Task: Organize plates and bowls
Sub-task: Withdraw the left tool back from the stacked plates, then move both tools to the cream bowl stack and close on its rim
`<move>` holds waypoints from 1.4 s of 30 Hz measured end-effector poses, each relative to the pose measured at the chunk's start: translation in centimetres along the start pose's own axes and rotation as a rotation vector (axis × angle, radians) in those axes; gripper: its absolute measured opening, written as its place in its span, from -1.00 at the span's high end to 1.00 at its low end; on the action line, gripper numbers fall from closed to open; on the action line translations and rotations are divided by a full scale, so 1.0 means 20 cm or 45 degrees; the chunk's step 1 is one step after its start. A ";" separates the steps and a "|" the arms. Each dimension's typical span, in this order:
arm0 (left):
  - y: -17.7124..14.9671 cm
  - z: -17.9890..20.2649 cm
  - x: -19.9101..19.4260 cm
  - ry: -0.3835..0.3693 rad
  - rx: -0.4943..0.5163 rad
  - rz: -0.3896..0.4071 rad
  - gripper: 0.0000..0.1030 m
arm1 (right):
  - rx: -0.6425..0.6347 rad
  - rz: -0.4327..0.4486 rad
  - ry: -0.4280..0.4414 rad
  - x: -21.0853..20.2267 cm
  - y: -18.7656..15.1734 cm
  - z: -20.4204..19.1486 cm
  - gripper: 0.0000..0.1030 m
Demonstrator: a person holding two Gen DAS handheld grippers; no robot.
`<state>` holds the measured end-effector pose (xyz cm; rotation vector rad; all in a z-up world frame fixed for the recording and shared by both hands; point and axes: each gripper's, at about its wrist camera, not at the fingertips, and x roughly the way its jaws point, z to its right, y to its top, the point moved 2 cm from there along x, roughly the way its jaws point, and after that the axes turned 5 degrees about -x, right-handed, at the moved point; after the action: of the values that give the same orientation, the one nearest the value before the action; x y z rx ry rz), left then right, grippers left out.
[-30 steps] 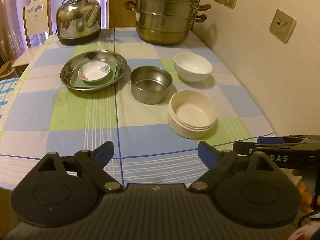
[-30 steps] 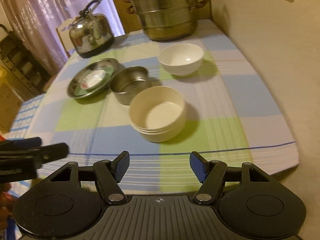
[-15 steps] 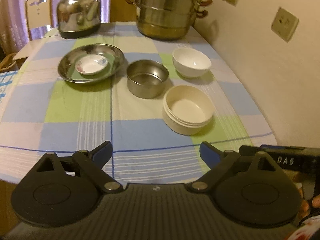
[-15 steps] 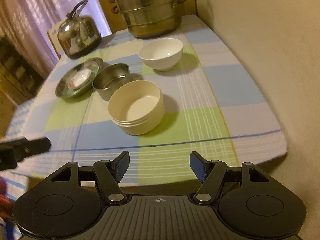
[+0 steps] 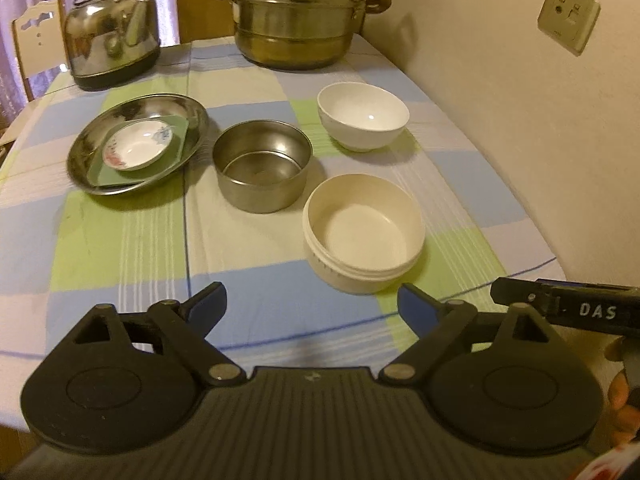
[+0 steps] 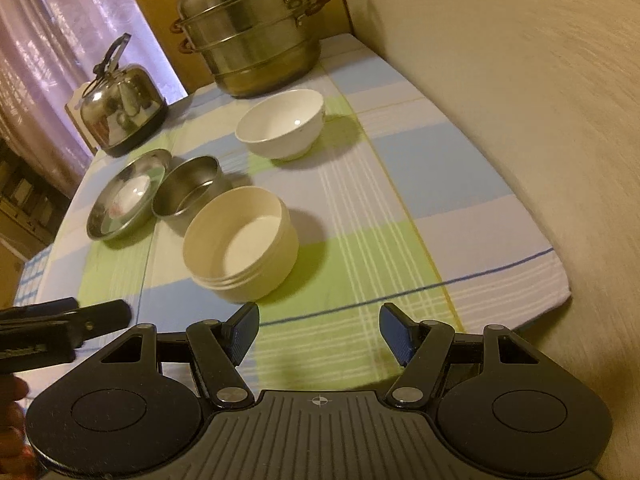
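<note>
Room near me, a crowd in the middle

The front strip of the desk [image 5: 120,248] is bare cloth, so my left tongs [image 5: 312,304] and right tongs [image 6: 318,330] can slide in there; both are empty, and the left ones are closing. The cream bowl [image 5: 362,236] is the first thing in the way, with the steel bowl [image 5: 262,170] just beside it and the steel plate [image 5: 86,152] close to that. The white bowl [image 5: 362,120] stands apart, with open cloth around it. The wall [image 5: 500,100] shuts the right side. The kettle [image 5: 110,48] and big pot [image 5: 296,12] block the back.
</note>
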<state>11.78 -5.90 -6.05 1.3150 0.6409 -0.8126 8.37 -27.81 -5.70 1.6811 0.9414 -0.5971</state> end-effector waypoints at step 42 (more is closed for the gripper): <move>0.26 -0.05 0.56 -0.134 0.140 -0.220 0.35 | -0.013 -0.125 -0.063 0.51 0.23 -0.15 0.57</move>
<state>22.57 -6.31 -12.20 1.3192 0.6396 -1.0636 17.61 -22.53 -10.16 1.6107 0.9944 -0.6950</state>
